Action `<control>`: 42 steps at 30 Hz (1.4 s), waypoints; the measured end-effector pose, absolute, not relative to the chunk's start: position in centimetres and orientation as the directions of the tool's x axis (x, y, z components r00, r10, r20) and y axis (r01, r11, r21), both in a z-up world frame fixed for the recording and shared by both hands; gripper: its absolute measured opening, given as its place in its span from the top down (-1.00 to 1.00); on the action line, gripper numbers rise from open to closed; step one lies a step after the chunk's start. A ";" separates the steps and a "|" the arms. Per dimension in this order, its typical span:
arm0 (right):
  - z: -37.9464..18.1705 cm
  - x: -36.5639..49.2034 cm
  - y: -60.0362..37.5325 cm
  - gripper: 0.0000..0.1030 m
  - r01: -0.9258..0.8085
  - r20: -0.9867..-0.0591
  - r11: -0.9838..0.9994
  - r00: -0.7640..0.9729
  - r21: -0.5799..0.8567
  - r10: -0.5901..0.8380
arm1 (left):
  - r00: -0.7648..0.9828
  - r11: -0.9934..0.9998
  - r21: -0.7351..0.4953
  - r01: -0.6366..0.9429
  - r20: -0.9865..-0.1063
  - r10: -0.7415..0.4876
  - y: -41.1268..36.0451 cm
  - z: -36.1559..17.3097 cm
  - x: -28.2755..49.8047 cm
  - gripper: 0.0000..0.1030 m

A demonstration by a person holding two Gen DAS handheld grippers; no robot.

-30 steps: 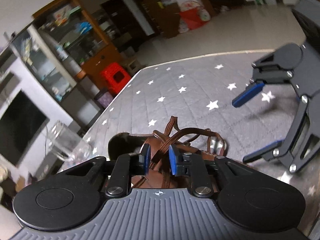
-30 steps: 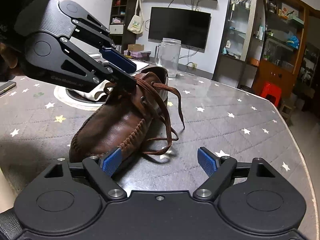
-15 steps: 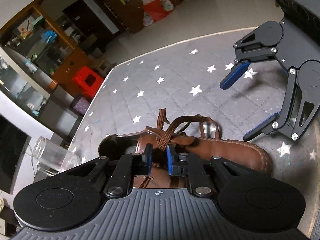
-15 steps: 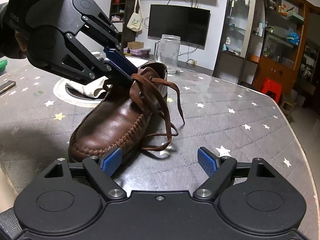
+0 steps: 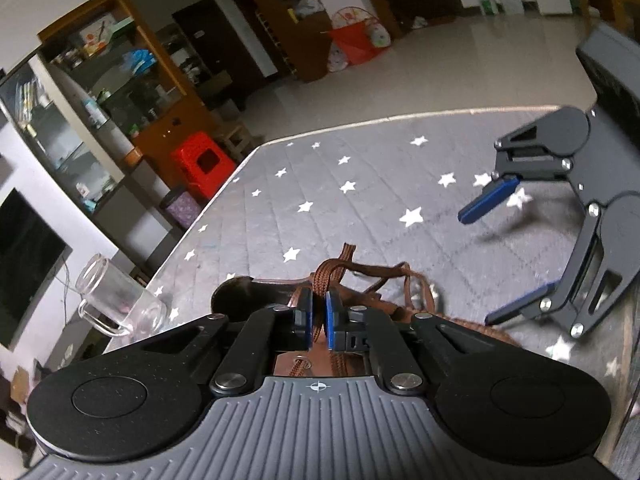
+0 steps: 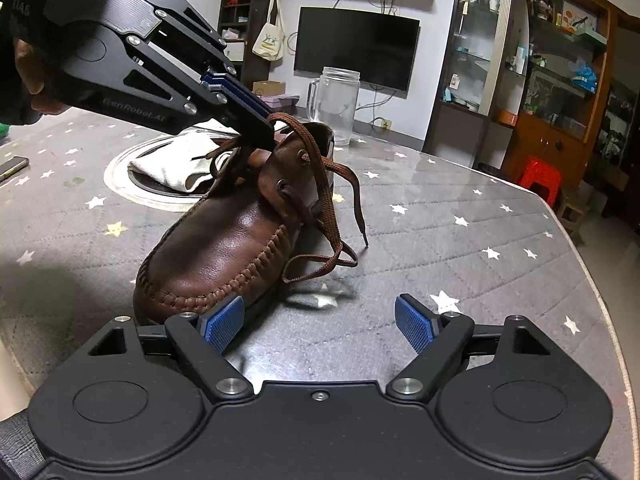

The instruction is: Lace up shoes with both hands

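We see the brown leather shoe (image 6: 224,248) resting on the star-patterned grey counter (image 6: 460,240), its toe pointing toward the right wrist camera. Our left claw (image 6: 260,120) is pressed together on the brown shoelace (image 6: 320,184) just above the shoe's tongue, pinching the lace between its blue pads (image 5: 330,320). From that pinch the lace runs down the shoe's side through the eyelets and loops onto the counter just beside the shoe, with one loose end hanging so that its tip touches the counter. Our right claw (image 6: 320,322) is spread wide and holds nothing; it hovers low in front of the shoe's toe, its left pad (image 6: 222,322) just beside the toe. Behind the shoe stands a clear glass mug (image 6: 334,104), upright on the counter. To the left of the shoe, a white cloth (image 6: 176,164) lies inside a round ring set in the counter. A dark phone (image 6: 12,166) lies further left of the shoe, at the counter's edge.
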State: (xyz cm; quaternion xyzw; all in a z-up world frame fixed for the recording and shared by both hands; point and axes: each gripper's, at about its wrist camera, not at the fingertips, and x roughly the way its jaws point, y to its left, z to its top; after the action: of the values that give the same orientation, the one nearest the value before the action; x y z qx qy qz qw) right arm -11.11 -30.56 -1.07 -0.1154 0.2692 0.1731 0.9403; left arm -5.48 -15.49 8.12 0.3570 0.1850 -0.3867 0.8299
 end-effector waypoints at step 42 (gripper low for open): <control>-1.1 -11.7 -31.0 -0.65 -0.379 -0.524 0.917 0.810 -0.123 0.264 | 0.532 0.487 0.251 0.837 -0.583 -0.614 -16.6 11.3 -5.9 0.24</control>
State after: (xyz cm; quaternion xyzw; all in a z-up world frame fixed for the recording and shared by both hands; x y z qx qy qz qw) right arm -11.70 -31.01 -1.06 -0.1111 0.2570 0.1701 0.9448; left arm -5.89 -16.58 11.33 0.2613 0.2132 -0.4340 0.8354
